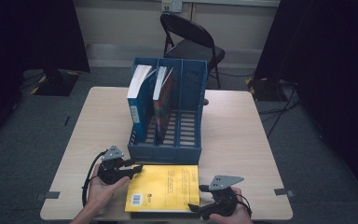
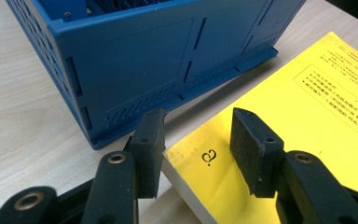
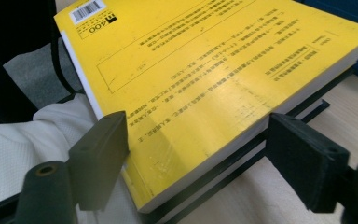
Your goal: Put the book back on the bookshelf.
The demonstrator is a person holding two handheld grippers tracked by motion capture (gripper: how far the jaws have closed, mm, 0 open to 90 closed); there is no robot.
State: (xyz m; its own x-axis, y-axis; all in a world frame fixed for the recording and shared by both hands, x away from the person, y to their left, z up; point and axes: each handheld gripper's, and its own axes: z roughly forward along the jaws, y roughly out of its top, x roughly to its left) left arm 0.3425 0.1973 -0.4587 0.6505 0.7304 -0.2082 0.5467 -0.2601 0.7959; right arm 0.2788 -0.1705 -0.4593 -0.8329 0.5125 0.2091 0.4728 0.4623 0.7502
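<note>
A thick yellow book [image 1: 164, 187] lies flat on the near part of the wooden table [image 1: 242, 140], back cover up with its barcode at the near left corner, its far edge just beside the front wall of the blue file rack [image 1: 168, 151]. In the right gripper view it rests on top of a thinner dark book [image 3: 242, 158] whose edge juts out underneath. The left gripper [image 1: 131, 169] sits at the yellow book's far left corner, jaws partly apart and straddling that corner, one pad beside the page edge and the other over the cover; neither pad presses on it. The right gripper [image 1: 196, 198] is at the book's near right corner, jaws spread wide on either side of the corner without touching it. In the rack, two upright books stand leaning: a blue-spined book [image 1: 137, 100] in the left compartment, a dark red book [image 1: 164, 100] in the middle one. A black folding chair [image 1: 191, 39] stands beyond the table.
</note>
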